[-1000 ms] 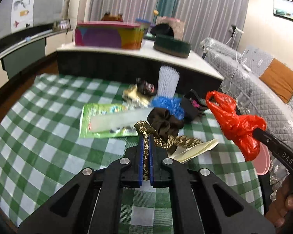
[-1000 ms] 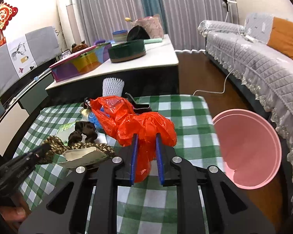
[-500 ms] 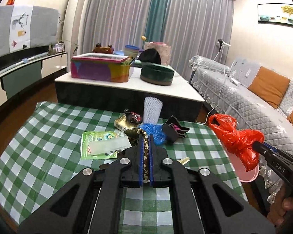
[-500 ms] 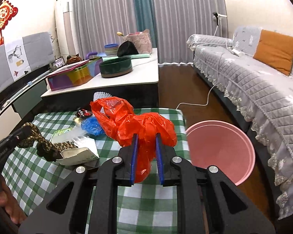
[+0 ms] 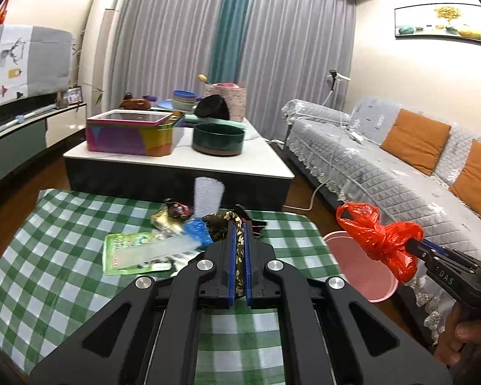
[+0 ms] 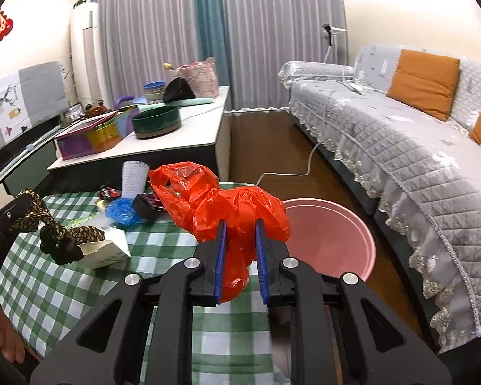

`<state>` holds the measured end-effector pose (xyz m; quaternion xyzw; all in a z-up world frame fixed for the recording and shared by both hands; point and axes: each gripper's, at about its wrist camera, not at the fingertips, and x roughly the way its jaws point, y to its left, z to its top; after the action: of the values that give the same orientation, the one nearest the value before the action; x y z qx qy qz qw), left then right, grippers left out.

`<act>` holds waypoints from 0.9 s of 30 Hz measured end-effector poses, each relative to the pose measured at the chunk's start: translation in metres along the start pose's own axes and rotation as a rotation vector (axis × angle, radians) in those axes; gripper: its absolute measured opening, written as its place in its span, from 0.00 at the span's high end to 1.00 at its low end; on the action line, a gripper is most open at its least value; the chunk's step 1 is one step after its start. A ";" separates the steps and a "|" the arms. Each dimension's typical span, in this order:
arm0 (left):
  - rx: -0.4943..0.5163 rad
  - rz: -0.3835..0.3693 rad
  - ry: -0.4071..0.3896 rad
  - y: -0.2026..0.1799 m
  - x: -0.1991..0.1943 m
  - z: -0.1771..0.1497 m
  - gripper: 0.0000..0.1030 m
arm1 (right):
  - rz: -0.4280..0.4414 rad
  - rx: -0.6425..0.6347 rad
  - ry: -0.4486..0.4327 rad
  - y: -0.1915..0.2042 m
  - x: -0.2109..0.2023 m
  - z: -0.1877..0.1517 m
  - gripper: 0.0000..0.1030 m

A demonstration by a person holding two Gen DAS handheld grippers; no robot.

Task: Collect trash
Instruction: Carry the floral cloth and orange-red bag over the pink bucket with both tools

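Observation:
My left gripper (image 5: 239, 224) is shut on a brown-and-gold patterned cloth strip (image 5: 239, 250) and holds it above the green checked table (image 5: 48, 256). In the right wrist view the cloth strip (image 6: 51, 224) hangs from the left gripper (image 6: 19, 205), tangled with a dark scrunchie (image 6: 59, 250). A white paper carton (image 6: 107, 250) touches its lower end. My right gripper (image 6: 239, 224) is shut on a crumpled red plastic bag (image 6: 221, 199), held in the air near the table's right edge. A pink bin (image 6: 330, 234) stands on the floor just beyond the bag.
On the table lie a green wrapper (image 5: 128, 250), blue plastic (image 5: 197, 229), a white foam net (image 5: 208, 192) and a black clip (image 6: 147, 205). Behind is a low table (image 5: 182, 160) with a colourful tin and green bowl. A grey sofa (image 6: 400, 147) runs along the right.
Both grippers have risen and moved to the right. The patterned cloth has come up off the table. The red bag now sits closer to the pink bin.

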<state>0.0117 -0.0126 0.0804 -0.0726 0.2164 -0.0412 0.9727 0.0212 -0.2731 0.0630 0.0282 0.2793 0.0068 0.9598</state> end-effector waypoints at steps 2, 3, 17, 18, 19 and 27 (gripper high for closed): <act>0.005 -0.024 0.006 -0.008 0.001 0.001 0.96 | -0.011 0.010 -0.004 -0.007 -0.004 0.002 0.83; 0.005 -0.038 0.011 -0.011 0.001 0.001 0.96 | -0.015 0.015 -0.004 -0.010 -0.005 0.003 0.83; 0.035 -0.179 0.078 -0.063 0.018 0.020 0.96 | -0.040 0.005 0.009 -0.057 -0.031 0.040 0.87; 0.036 -0.183 0.080 -0.065 0.020 0.021 0.96 | -0.042 0.005 0.009 -0.061 -0.031 0.042 0.87; 0.034 -0.188 0.084 -0.068 0.023 0.022 0.96 | -0.042 0.007 0.010 -0.066 -0.030 0.045 0.87; 0.056 -0.190 0.124 -0.077 0.043 0.024 0.96 | -0.007 -0.003 0.041 -0.092 -0.013 0.066 0.88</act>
<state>0.0569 -0.0899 0.0963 -0.0629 0.2670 -0.1436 0.9509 0.0453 -0.3688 0.1209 0.0258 0.2988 0.0044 0.9540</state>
